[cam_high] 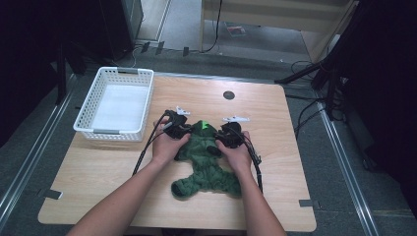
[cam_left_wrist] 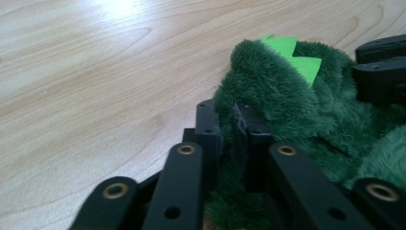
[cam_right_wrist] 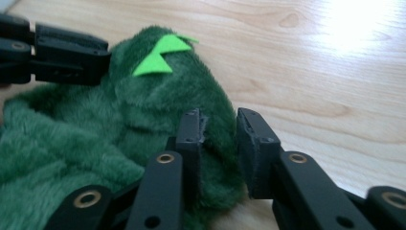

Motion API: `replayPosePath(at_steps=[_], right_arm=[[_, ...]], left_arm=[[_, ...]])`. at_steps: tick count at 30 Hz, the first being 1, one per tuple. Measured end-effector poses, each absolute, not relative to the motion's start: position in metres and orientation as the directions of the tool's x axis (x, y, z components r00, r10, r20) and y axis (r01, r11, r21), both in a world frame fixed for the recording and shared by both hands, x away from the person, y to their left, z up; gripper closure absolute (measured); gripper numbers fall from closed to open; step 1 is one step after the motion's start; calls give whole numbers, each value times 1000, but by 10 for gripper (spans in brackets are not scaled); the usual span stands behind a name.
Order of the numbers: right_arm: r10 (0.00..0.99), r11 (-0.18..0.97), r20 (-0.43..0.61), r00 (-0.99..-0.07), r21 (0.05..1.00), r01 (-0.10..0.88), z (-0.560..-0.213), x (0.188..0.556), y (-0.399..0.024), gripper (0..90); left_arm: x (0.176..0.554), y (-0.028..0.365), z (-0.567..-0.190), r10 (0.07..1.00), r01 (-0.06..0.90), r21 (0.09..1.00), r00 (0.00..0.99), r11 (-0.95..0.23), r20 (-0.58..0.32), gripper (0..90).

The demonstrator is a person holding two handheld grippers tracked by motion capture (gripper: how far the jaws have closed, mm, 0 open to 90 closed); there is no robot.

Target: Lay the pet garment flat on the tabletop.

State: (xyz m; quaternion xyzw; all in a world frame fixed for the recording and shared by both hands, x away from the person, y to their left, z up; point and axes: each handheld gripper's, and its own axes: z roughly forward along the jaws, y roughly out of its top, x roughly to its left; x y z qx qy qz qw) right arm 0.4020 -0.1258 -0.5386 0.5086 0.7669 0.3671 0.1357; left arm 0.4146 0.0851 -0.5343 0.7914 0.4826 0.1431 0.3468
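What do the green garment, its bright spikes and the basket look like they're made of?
Green garment: soft plush or fleece, matte, with visible fuzzy pile. Bright spikes: probably felt, flat and clean-cut. Basket: white, likely moulded plastic, with latticed walls.

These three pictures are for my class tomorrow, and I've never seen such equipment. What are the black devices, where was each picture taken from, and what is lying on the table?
A person holds a two-jaw grasping tool in each hand: left tool, right tool. One picture looks down from above the table. The other two come from cameras riding on each tool, looking along its black jaws. A green fleece garment with bright green spikes lies on the table beside a white basket. The left tool pinches a fold; the right tool has fleece between its jaws.
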Motion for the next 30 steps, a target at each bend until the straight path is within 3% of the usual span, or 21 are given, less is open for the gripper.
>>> replayPosePath(at_steps=[2,4,11,14,16,18,19,20,23,30], right_arm=[[878,217,155,-452,714,666,-534,398,-130,669],[870,175,190,-454,743,646,-523,391,-138,624],[791,37,331,-515,814,580,-483,351,-167,520],[736,84,337,-587,815,573,-482,330,-159,485],[774,180,245,-583,799,574,-490,322,-146,538],[796,252,173,-580,776,578,-499,319,-138,696],[807,265,146,-573,776,572,-503,317,-138,775],[823,252,141,-550,777,577,-505,317,-140,822],[859,143,211,-466,776,615,-513,319,-158,850],[895,128,207,-395,728,673,-536,325,-177,811]], left_arm=[[412,89,-527,870,672,699,470,-243,-149,591],[404,98,-516,870,659,731,453,-179,-196,495],[354,121,-506,829,617,771,508,-161,-234,419],[335,122,-515,829,632,757,505,-165,-241,416],[330,120,-524,846,644,742,489,-184,-215,423],[329,121,-533,851,663,723,481,-196,-210,477],[329,123,-536,847,667,716,487,-205,-212,543],[328,125,-538,835,668,713,504,-213,-223,682],[328,126,-540,823,655,714,531,-248,-202,813],[335,125,-546,827,656,715,525,-242,-202,806]])
